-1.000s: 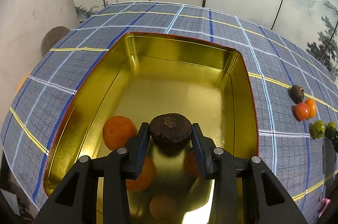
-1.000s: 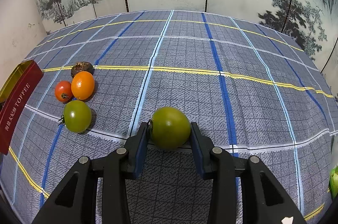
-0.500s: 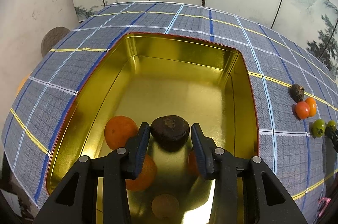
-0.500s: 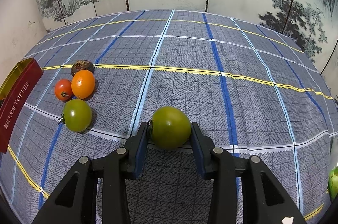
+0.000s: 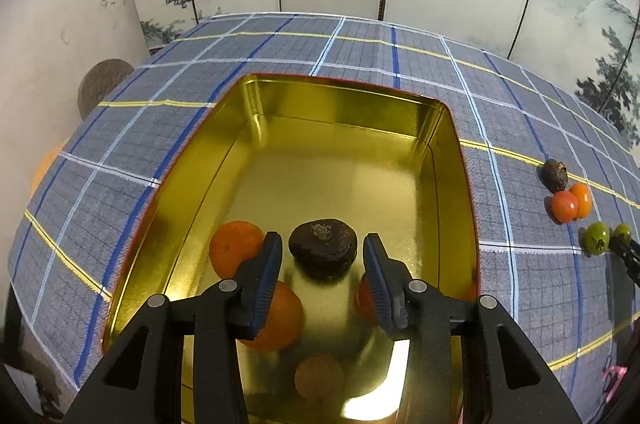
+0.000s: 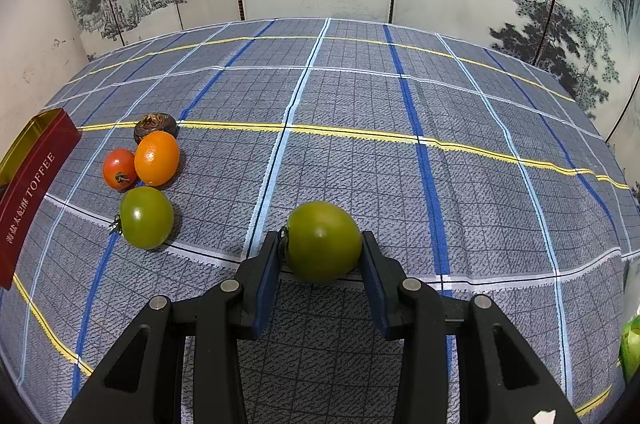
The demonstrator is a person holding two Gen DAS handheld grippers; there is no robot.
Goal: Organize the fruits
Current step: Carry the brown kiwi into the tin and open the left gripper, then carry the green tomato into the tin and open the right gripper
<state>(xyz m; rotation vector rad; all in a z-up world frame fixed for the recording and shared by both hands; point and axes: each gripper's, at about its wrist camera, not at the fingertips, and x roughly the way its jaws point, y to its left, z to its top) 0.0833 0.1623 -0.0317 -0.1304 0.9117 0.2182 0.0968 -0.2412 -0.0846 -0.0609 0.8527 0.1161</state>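
While the left gripper (image 5: 323,256) hangs over the near end of the gold tin (image 5: 256,103), its jaws have just been opening, and the brown fruit (image 5: 322,248) now sits on the tin floor between the pads with a gap on each side, released. To finish this step well, the left gripper should probably lift straight up and clear of the fruit, so that neither pad brushes it or the orange fruits beside it. Inside the tin lie an orange fruit (image 5: 235,247) just left of the left pad, a second orange fruit (image 5: 280,320) partly hidden under that finger, and another reddish-orange one (image 5: 365,298) mostly hidden behind the right pad; the far half of the tin is bare. Further right, on the checked cloth (image 6: 360,95), four fruits wait near the tin's red outer wall: a brown one (image 6: 155,126), a red tomato (image 6: 119,168), an orange tomato (image 6: 157,158) and a green tomato (image 6: 146,217). At the right, the right gripper (image 6: 322,256) is clenched on a second green tomato (image 6: 323,240), pads pressing both its sides, well apart from the tin.
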